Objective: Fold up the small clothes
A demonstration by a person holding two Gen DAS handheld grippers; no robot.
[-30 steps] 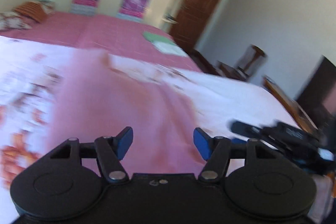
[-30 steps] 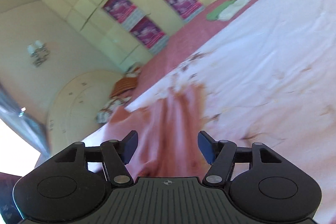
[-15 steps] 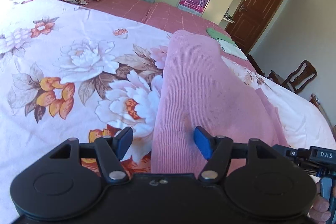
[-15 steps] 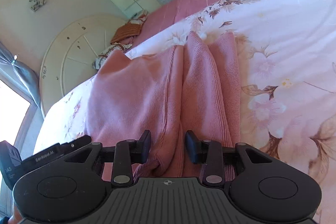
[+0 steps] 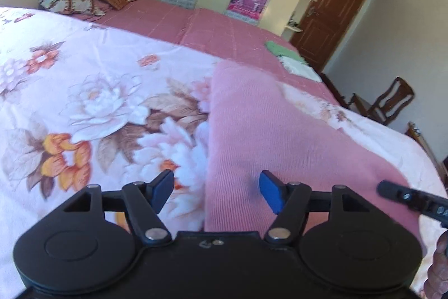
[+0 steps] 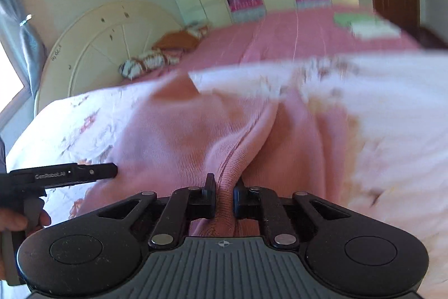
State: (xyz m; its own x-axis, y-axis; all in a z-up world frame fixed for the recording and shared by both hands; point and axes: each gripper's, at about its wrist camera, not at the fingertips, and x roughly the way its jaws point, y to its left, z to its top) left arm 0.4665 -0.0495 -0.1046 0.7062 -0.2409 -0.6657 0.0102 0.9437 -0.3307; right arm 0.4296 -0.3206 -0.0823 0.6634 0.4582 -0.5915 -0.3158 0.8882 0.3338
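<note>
pink ribbed knit garment (image 5: 280, 131) lies on floral white bedsheet (image 5: 84, 102). right gripper (image 6: 224, 194) pinched tight on bunched hem ridge (view blurred, likely hem). left gripper (image 5: 215, 191) wide open, empty, over garment's left edge. soft, light, stretchy; grip thick edge.

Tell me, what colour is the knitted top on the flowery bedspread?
Pink knitted top, clearest in the left wrist view.

Black tool (image 5: 215, 188), seemingly blue pads (image 5: 271, 191).

The left gripper (image 6: 109, 170) body reads "GenRobot.AI"
</note>
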